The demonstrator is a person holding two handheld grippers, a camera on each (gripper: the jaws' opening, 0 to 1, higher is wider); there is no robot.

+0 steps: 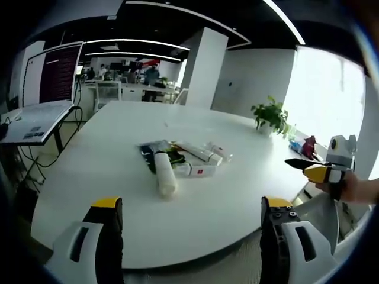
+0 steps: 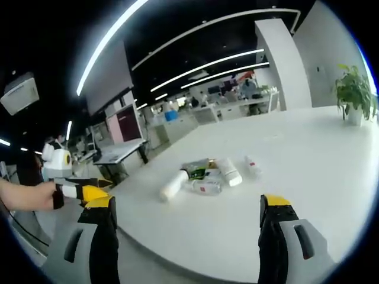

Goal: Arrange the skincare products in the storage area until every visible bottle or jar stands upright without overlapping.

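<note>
step: looks like the very start, nothing's been picked up yet. Every skincare product is lying flat in one little pile, so none of the upright-and-separate goal is met as far as I can judge.

left hand-held gripper (image 1: 192, 236): jaws wide apart, empty, hanging off the near edge of the desk (image 1: 106, 154), well short of the pile.

right hand-held gripper (image 2: 186, 236): same deal, jaws apart, nothing between them, back from the desk edge. In the left gripper view it pokes in from the right, held in a hand (image 1: 355, 186).

where the stuff is: mid-desk, clumped together, far from the potted plant (image 1: 271, 115) at the back edge.

how it looks: a white bottle (image 1: 165, 174) lies on its side nearest the left camera, pretty chunky and round so I'd guess it rolls if nudged. Beside it a white tube with a red label (image 1: 195, 170), another long white tube (image 1: 201, 152) behind, a dark flat packet (image 1: 148, 152) and something green (image 1: 176, 157) tucked in the middle. They touch or overlap; can't tell exactly which sits on which.

next move: my guess is go for the white bottle first since it's on the outside of the clump, grab it across the body, tip it up on its base clear of the others.

watch out: reaching in could shove the neighbours around.
</note>
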